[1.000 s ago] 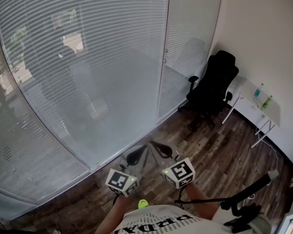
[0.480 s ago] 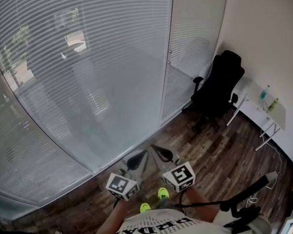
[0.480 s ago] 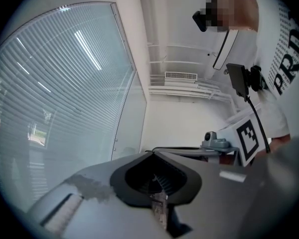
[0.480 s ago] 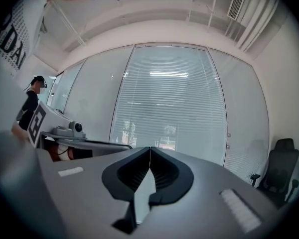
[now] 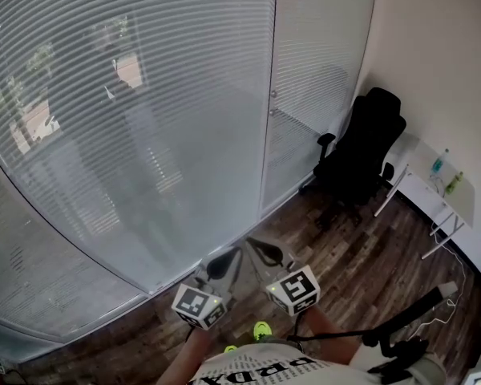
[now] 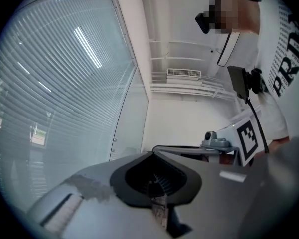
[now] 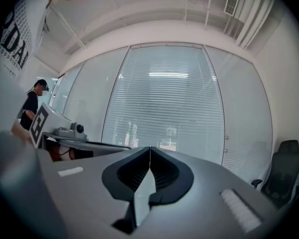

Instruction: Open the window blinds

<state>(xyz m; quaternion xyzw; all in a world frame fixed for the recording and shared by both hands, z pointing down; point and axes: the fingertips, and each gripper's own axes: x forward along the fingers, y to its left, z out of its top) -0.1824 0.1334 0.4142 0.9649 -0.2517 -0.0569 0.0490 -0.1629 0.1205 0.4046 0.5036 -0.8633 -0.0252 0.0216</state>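
The left gripper (image 5: 234,253) and right gripper (image 5: 252,243), both clenched empty, are pointing across open wood floor (image 5: 345,263) toward the lowered window blinds (image 5: 144,95) ahead, the shirt (image 6: 289,63) showing "PRD".

Only readable print: big black letters on the person's white shirt (image 6: 288,59). "PRD" shows in left gripper view, "RDA" in right gripper view, rest cut off. Nothing else legible.

My left claw (image 5: 227,261) and my right claw (image 5: 262,249) held side by side, both pointing level, each with jaws closed together, nothing between them
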